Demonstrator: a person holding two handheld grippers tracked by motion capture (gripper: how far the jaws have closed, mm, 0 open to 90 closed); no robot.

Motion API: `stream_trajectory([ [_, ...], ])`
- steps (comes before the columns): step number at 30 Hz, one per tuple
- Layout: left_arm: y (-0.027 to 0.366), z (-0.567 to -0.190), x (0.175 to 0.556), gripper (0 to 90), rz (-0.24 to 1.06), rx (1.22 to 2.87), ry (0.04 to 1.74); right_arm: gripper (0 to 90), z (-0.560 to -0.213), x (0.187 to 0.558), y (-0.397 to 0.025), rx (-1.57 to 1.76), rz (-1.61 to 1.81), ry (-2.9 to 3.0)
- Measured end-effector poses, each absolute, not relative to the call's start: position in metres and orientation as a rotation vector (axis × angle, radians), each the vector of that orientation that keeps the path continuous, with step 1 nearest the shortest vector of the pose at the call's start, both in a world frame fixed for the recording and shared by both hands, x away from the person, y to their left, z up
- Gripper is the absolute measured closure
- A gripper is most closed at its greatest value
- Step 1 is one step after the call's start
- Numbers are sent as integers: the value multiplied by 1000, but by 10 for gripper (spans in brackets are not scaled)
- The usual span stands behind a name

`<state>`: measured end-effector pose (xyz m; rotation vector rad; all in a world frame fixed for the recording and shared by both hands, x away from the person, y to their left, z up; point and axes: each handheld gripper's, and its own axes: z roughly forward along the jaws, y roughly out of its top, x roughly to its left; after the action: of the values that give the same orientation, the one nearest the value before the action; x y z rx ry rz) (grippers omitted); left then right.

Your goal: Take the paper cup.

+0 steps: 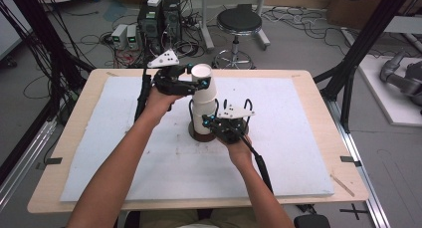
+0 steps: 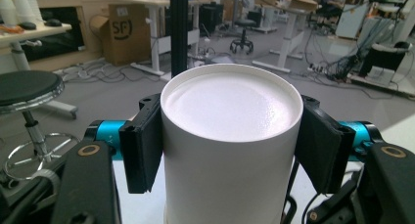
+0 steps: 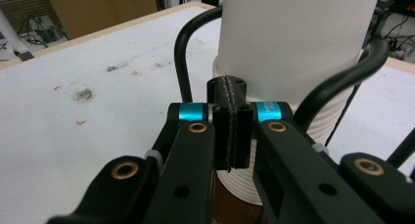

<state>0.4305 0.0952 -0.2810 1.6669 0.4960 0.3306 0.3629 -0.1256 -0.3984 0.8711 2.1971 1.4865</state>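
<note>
An upturned white cup [image 1: 203, 84] tops a stack of white cups [image 1: 201, 114] that stands on a round brown base [image 1: 198, 137] with black wire loops [image 3: 184, 47]. My left gripper [image 1: 199, 81] is shut on this top cup [image 2: 230, 141], one black pad [image 2: 142, 145] pressed on each side, and the cup tilts a little off the stack. My right gripper [image 1: 212, 122] sits low at the stack's near side. Its jaws are shut pad to pad [image 3: 234, 117] with nothing between them, just in front of the ribbed cup rims [image 3: 333, 128].
A white mat [image 1: 298, 138] covers the wooden table [image 1: 343, 190]. Beyond the far edge stand a black stool [image 1: 239, 22] and electronics boxes [image 1: 160, 16] amid floor cables. Black frame posts [image 1: 366, 39] rise at both sides.
</note>
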Motion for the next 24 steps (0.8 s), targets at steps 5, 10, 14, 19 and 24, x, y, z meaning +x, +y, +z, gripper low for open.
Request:
stream_trajectory([
  [5, 105, -261, 423, 334, 345, 1614, 499, 900, -393, 360, -129, 838, 1505, 2186],
  [10, 124, -246, 411, 334, 361, 1588, 499, 873, -385, 352, -134, 753, 1507, 2210],
  [14, 139, -240, 401, 334, 368, 1579, 503, 766, -380, 347, -137, 709, 1510, 2243],
  [19, 157, -245, 380, 334, 371, 1568, 508, 641, -374, 339, -149, 684, 1519, 2253],
  [24, 170, -259, 363, 334, 388, 1593, 511, 537, -372, 333, -161, 660, 1525, 2273],
])
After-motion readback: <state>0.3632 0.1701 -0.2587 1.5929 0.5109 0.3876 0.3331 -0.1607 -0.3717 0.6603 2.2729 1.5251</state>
